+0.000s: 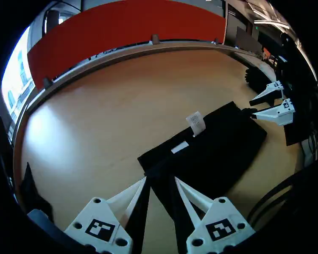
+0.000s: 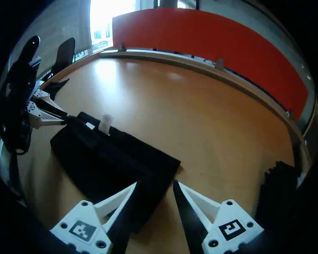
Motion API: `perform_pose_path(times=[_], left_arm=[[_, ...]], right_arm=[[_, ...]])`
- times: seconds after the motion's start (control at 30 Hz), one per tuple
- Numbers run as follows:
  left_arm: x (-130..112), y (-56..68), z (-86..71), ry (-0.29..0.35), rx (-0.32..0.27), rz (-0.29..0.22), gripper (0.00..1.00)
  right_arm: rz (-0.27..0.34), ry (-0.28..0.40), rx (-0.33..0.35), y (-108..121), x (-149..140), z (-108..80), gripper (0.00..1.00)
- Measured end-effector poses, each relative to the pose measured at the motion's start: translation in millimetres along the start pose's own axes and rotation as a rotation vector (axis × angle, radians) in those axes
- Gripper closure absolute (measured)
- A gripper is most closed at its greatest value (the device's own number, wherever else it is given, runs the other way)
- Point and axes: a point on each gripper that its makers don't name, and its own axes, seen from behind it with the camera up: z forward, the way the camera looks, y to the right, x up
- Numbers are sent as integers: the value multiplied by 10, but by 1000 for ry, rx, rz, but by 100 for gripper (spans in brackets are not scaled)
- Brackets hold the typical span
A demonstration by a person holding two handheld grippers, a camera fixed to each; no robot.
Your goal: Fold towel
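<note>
Fingers (image 1: 127, 197) parted on both grippers, tips at opposite corners of the black towel (image 1: 218, 148).
The left gripper (image 1: 160, 180) stands moderately open, the towel's near corner at its tips. The right gripper (image 2: 154, 184) is parted much the same at the other corner, one finger over the cloth. The towel lies folded flat on the wooden counter (image 1: 95, 127), with a white tag (image 1: 196, 122) on top.

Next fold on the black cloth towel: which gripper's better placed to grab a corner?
Left, probably. The left gripper has a corner of the black cloth towel between its fingertips; the right gripper has its gap partly over bare wooden table.
</note>
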Motion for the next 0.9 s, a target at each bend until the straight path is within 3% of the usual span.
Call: perform_pose_path(times=[0.1,0.17,0.23,0.3,0.5,0.9], left_arm=[[1,-41,5,-1,15,3,68],[12,-76,8,3,27,6,61],[23,-102,11,4,36,8,38],[33,-117,13,4,40,10,31],[68,-163,2,12,52,-6,31],[100,-187,-11,24,57,-36,31]], right_arm=[[-3,1,-6,30,7,9,36],[-5,3,-12,52,16,14,33],[-6,5,-18,73,27,18,29],[-6,6,-23,92,40,22,18],[-6,16,-46,151,106,33,3],[-3,27,-43,113,136,-4,3]])
